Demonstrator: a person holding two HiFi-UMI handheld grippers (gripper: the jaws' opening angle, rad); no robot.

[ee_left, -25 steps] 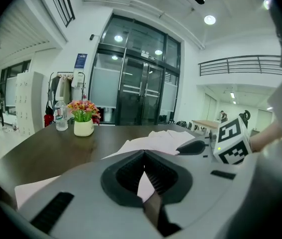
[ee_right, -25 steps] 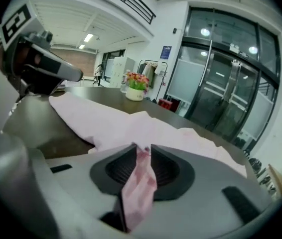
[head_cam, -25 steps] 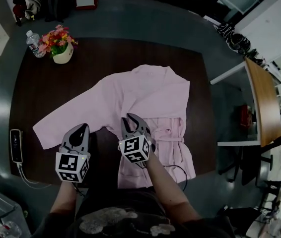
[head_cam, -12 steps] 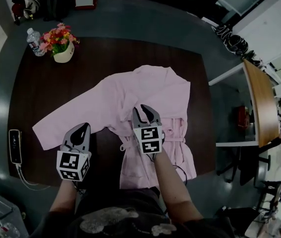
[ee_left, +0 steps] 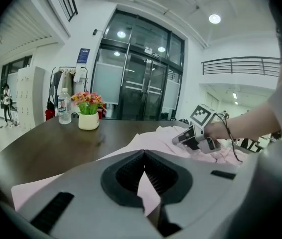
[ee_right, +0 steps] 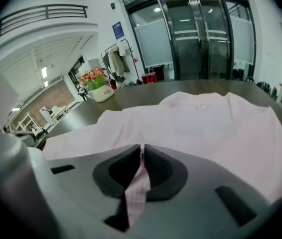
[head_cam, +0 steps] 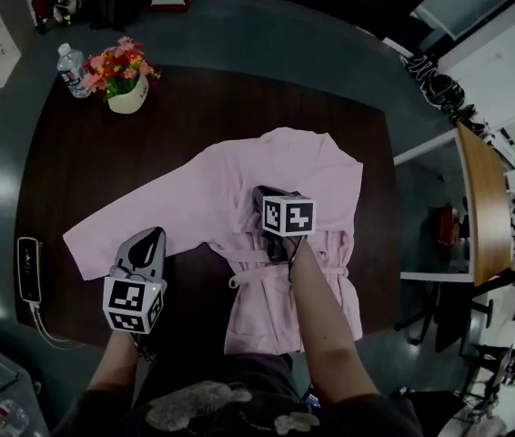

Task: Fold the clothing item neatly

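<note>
Dark brown wooden table (head_cam: 194, 107) takes up most of the head view. On it the pale pink cloth robe (head_cam: 212, 189) lies spread flat. Its body runs toward the person and one long sleeve (head_cam: 112, 230) reaches out to the left.

A second ago the right gripper (ee_right: 142, 153) was at the near left edge of the robe's body. It now sits further up, on the middle of the robe just above the waist tie (head_cam: 257, 276). Its jaws have just been closing, and a narrow strip of pink fabric is pinched between them.

The left gripper (ee_left: 143, 158) has hardly shifted. It is clenched at the sleeve's lower edge, with pink cloth showing between its pads.

With both grips apparently set, the fold itself looks about to begin, probably with the sleeve side brought over the body. The robe is not yet folded.

A white pot of red and yellow flowers (head_cam: 128, 94) and a clear plastic water bottle (head_cam: 69, 65) stand well apart at the far left corner.
</note>
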